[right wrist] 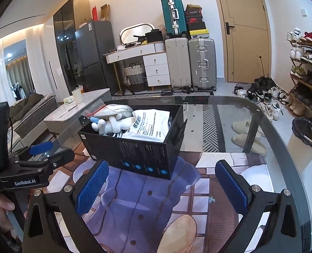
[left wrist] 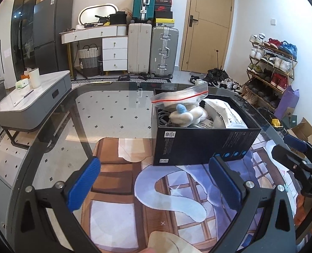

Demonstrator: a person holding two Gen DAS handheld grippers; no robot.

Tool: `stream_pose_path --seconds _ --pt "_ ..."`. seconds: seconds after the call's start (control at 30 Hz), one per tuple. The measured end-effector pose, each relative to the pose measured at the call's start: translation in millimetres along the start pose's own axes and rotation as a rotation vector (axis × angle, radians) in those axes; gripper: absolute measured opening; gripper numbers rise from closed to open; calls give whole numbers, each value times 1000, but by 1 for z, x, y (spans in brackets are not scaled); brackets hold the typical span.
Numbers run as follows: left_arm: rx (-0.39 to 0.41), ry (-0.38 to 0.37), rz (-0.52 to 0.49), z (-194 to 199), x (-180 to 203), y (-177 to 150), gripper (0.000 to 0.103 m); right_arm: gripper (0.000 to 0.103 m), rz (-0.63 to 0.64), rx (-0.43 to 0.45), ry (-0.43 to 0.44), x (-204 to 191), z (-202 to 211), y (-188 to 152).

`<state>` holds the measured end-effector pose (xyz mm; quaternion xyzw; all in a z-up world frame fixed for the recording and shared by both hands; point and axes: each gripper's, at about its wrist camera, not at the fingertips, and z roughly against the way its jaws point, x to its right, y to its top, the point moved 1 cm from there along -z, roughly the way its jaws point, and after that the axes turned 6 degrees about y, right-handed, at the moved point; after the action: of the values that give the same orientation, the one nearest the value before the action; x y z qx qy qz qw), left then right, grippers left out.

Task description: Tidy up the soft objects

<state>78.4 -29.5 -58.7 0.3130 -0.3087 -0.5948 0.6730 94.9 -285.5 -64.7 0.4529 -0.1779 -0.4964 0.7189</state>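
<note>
Glass desk (left wrist: 56, 126) w/ dark rim carries a printed mat (left wrist: 118, 189), brown & purple cartoon art, spread under the claws. On the mat's far part sits a black box (left wrist: 198, 145), open top, white print & blue icons on its side, nr the desk's middle. Box is full of soft stuff: big white packet (right wrist: 147, 124) w/ black text lies flat on the box's right side (right-wrist view); white plush (right wrist: 109, 126) w/ stubby limbs pokes up beside it, a small blue bit (left wrist: 180, 108) on top; clear zip bag (left wrist: 181, 97) w/ red seal line rests across the box's far-left corner, pale folded fabric inside, sticking above the rim. Some grey cord shows in the box's left end, partly hidden. Left claw (left wrist: 156, 181) released, blue pads wide apart, nothing btwn them, hovering over mat just short of the box. Right claw (right wrist: 162, 185) also released, pads apart, empty, same side of the box, nr its icon face.
</note>
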Motion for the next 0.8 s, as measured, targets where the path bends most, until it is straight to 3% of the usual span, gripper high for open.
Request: stream_pose_path --seconds 0.8 --pt "19 -16 -9 0 2 -13 103 103 19 7 -3 1 -6 -9"
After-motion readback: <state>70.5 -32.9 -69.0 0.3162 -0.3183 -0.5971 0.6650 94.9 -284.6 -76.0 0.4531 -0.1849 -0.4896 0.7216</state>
